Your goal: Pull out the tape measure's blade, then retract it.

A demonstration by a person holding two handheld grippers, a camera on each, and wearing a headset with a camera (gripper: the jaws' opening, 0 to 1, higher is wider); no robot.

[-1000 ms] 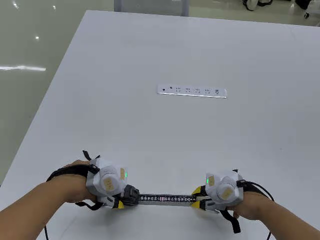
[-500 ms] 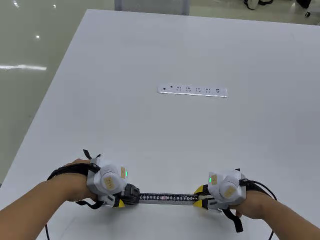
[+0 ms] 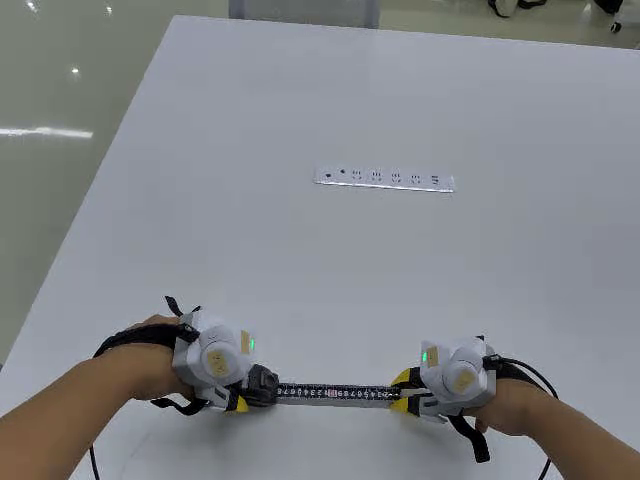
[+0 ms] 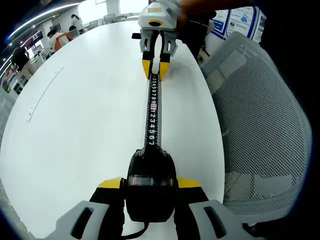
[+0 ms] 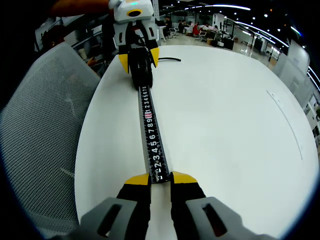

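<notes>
Tape measure (image 3: 262, 385), blade (image 3: 335, 392) out, white table (image 3: 350, 100)

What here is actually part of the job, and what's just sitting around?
In use: the tape measure case, clamped in the left gripper; its blade, drawn out over the table, its end pinched by the right gripper.
Lying about: the power strip farther out on the table; the mesh chair beside the table.

White rectangular tabletop (image 3: 300, 110) with a long white power strip (image 3: 384, 180) near its middle; glossy pale floor (image 3: 55, 110) beyond its left edge; grey mesh chair (image 4: 260, 125) at its near edge.
</notes>
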